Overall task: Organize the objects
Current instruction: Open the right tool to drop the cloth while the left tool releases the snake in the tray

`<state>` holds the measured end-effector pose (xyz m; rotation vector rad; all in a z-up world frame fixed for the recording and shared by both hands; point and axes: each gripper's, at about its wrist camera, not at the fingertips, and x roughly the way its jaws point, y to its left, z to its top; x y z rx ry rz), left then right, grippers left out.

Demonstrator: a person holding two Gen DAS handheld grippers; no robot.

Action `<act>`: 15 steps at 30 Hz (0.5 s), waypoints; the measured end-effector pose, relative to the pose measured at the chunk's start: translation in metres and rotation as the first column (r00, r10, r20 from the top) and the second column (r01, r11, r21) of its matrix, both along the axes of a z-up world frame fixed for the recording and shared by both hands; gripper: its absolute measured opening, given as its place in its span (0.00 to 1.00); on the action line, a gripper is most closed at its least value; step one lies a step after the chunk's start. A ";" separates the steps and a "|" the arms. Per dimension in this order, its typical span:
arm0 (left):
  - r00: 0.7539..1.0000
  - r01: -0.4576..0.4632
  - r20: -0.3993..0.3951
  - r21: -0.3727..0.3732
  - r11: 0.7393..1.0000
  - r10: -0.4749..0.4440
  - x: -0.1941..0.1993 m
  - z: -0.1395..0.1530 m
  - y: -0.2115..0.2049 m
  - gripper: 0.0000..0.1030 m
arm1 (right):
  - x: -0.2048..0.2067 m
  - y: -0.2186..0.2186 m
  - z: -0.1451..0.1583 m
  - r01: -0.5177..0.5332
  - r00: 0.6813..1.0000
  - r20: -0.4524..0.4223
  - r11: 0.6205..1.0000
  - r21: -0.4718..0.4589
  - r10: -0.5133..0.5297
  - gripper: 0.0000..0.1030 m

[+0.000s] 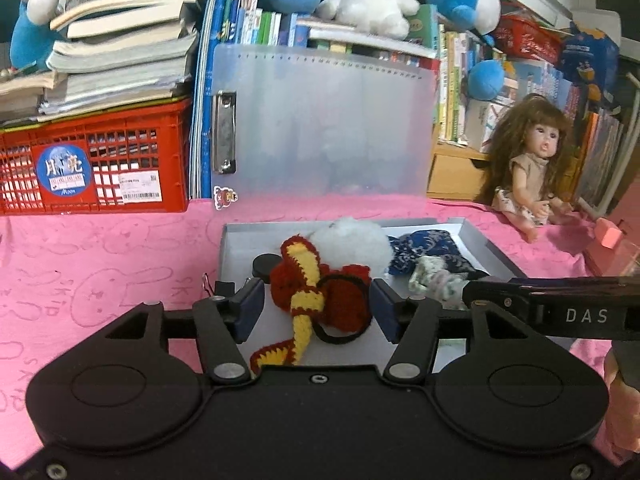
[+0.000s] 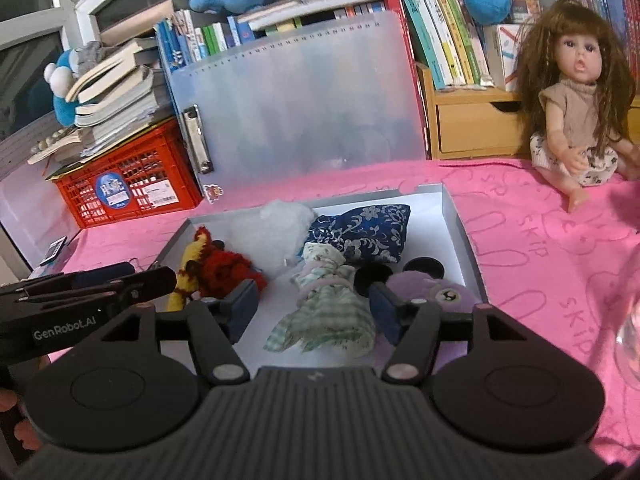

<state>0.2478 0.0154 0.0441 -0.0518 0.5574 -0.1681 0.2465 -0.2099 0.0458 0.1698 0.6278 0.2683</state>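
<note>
A shallow grey tray point(image 1: 474, 240) point(image 2: 452, 216) lies on the pink cloth. In it are a red and yellow crocheted toy point(image 1: 316, 288) point(image 2: 224, 268), a white fluffy ball point(image 1: 352, 242) point(image 2: 276, 228), a blue floral pouch point(image 1: 424, 250) point(image 2: 364, 232), a green checked cloth bundle point(image 1: 434, 280) point(image 2: 328, 304) and a purple plush with black ears point(image 2: 436, 288). My left gripper point(image 1: 318, 310) is open, its pads on either side of the crocheted toy. My right gripper point(image 2: 314, 308) is open over the green bundle.
A translucent folder point(image 1: 320, 120) point(image 2: 300, 108) stands behind the tray. A red crate point(image 1: 96, 160) point(image 2: 128, 180) with stacked books is at the left. A long-haired doll point(image 1: 528, 168) point(image 2: 576, 96) sits at the right. Bookshelves and plush toys fill the back. A clear glass edge point(image 2: 628, 320) shows at far right.
</note>
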 end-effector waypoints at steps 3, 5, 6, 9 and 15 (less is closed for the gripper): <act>1.000 0.008 0.006 0.008 1.000 -0.008 -0.013 0.007 -0.002 0.56 | -0.013 -0.001 0.007 -0.005 1.000 0.017 1.000 -0.010 0.005 0.73; 1.000 0.012 0.010 0.011 1.000 -0.012 -0.022 0.011 -0.002 0.56 | -0.021 -0.002 0.011 -0.007 1.000 0.026 1.000 -0.011 0.007 0.73; 1.000 0.014 0.011 0.011 1.000 -0.014 -0.026 0.013 -0.002 0.57 | -0.024 -0.003 0.012 -0.007 0.999 0.031 1.000 -0.011 0.008 0.73; 1.000 0.024 0.017 0.012 1.000 -0.025 -0.041 0.018 -0.002 0.59 | -0.036 -0.005 0.018 -0.010 0.999 0.048 1.000 -0.011 0.011 0.74; 0.999 0.044 0.024 0.024 0.999 -0.045 -0.071 0.024 -0.002 0.62 | -0.059 -0.005 0.027 -0.025 0.997 0.078 0.999 -0.021 0.027 0.75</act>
